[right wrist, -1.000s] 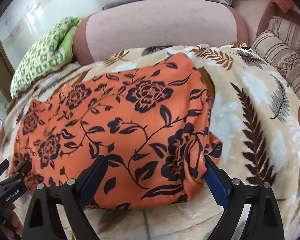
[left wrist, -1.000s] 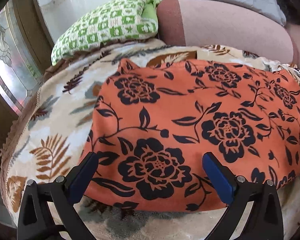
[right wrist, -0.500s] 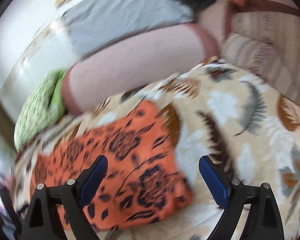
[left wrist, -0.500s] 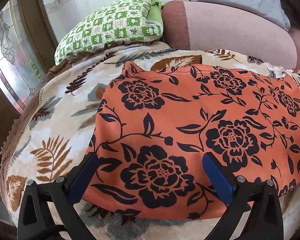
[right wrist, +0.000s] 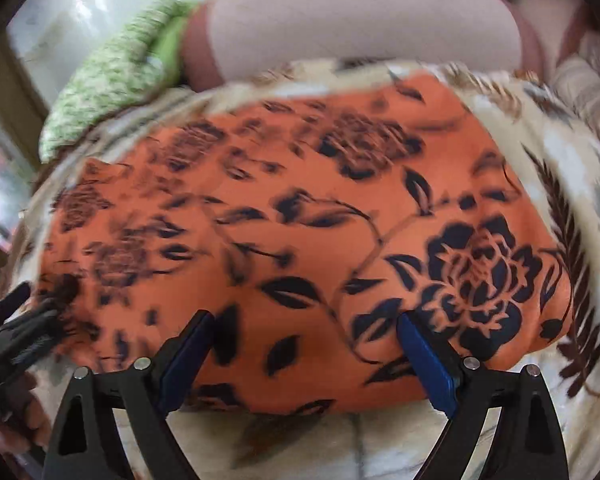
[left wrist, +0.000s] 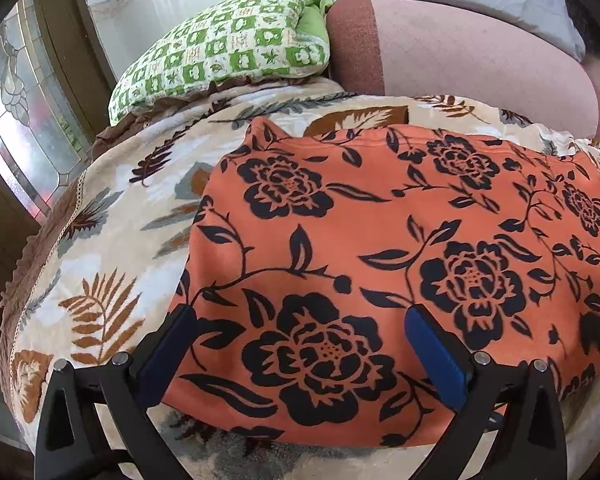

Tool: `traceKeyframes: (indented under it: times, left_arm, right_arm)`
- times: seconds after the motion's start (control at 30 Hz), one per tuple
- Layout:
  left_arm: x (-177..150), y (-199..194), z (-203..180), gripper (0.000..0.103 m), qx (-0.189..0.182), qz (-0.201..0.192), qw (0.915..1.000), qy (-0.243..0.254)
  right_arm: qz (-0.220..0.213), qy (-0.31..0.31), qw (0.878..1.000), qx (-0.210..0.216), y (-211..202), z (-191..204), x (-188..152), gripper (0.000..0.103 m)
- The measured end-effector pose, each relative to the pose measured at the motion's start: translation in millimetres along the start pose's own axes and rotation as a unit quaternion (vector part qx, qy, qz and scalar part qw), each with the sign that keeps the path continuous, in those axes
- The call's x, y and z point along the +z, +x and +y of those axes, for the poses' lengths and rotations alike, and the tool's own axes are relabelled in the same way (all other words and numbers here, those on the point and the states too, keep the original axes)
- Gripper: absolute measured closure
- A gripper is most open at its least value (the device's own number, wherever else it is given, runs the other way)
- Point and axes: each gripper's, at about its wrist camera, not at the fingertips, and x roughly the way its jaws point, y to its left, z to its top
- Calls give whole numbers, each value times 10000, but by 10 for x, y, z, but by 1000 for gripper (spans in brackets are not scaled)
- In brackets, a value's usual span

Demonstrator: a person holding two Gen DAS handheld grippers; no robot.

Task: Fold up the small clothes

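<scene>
Orange floral garment [left wrist: 380, 240] spread flat on leaf-print blanket [left wrist: 100, 248], left gripper [left wrist: 300, 344] over its near left edge, jaws apart, nothing held, right gripper [right wrist: 304, 344] over its near right edge, jaws apart, green pillow [left wrist: 220, 48] beyond

The garment [left wrist: 380, 240] is smooth matt printed cloth; the blanket [left wrist: 112, 248] under it looks fleecy; the left gripper [left wrist: 300, 364] has matt blue pads [left wrist: 436, 354] on black plastic.

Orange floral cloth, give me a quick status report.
Left gripper open, right gripper open, both empty. Orange floral cloth lies flat on leaf-print blanket. Nothing on top of it.
</scene>
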Motion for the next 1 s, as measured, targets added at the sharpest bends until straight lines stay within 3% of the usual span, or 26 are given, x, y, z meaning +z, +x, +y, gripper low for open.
traceKeyframes:
  times: [0.2, 0.3, 0.4, 0.5, 0.63, 0.7, 0.83, 1.0]
  left_arm:
    - [-74, 110, 140, 0, -23, 349, 9991, -239]
    - [-117, 39, 220, 0, 4, 373, 9988, -302]
    - [-191, -96, 341, 0, -60, 271, 9984, -488]
    - [-254, -65, 411, 0, 94, 392, 9982, -453]
    - [-302, -3, 558, 0, -145, 658, 9953, -697]
    - [-322, -70, 645, 0, -191, 613, 9945, -831]
    - [-386, -236, 877, 0, -130, 458, 9924, -1136]
    - [-615, -371, 1239, 0, -395, 518, 9805, -1853]
  right_arm:
    - [-41, 636, 9976, 270, -131, -441, 94, 11]
    - [-67, 919, 9936, 654, -220, -660, 99, 25]
    - [-530, 1361, 9863, 766, -463, -811, 36, 25]
    - [-773, 1080, 9897, 530, -591, -715, 18, 26]
    - [52, 1154, 9932, 168, -175, -684, -10, 31]
    - [-134, 1192, 9927, 117, -269, -618, 5, 32]
    - [-476, 1308, 9867, 838, -546, -476, -35, 32]
    - [-634, 1155, 9797, 1508, -754, -147, -142, 32]
